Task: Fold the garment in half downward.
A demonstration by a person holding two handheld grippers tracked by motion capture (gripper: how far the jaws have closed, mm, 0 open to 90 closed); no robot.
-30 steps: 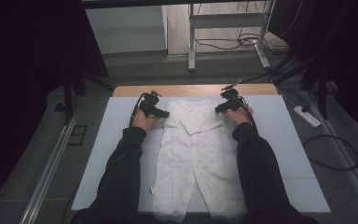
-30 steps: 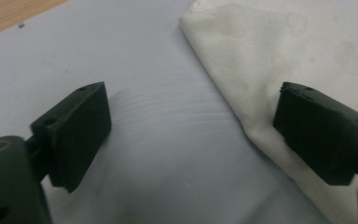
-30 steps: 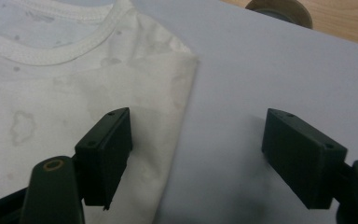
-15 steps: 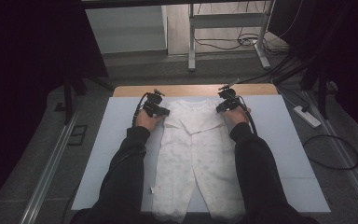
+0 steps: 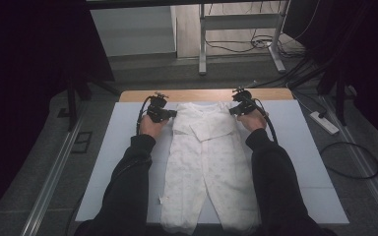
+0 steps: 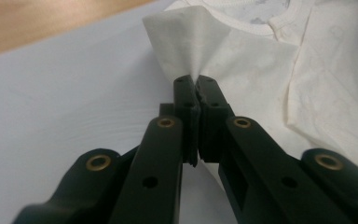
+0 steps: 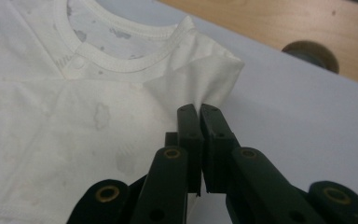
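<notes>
Both grippers, left [image 6: 195, 80] and right [image 7: 198, 108], pinch the romper's [image 5: 204, 162] shoulders; judging by this, the next move is lifting both evenly to fold

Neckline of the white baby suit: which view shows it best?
Right gripper view: the ribbed neckline of the baby suit runs sharp and nearly whole, with a snap at its left. Left gripper view catches part of it at the top edge. High view shows the whole suit, neckline too small to read.
</notes>
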